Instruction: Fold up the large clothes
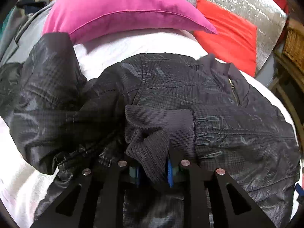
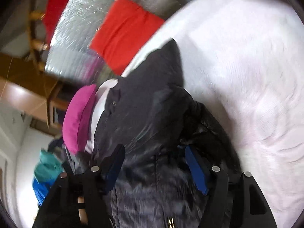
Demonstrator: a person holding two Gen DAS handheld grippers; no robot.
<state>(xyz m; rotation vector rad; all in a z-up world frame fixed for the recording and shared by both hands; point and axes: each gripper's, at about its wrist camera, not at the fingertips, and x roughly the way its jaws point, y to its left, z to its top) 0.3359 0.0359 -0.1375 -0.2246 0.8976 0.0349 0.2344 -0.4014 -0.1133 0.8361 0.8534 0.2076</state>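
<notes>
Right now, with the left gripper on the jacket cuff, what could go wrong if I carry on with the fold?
1. The left gripper pinches only the ribbed cuff; the slick jacket may slide and bunch as the sleeve is pulled.
2. The right gripper is open with jacket fabric between its fingers; closing now may grab several layers.
3. The pink pillow lies close behind the jacket and could snag the other sleeve.

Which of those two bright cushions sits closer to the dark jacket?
The pink cushion: it nearly meets the black jacket at its raised sleeve, on the white bedding. The red cushion lies further back.
</notes>
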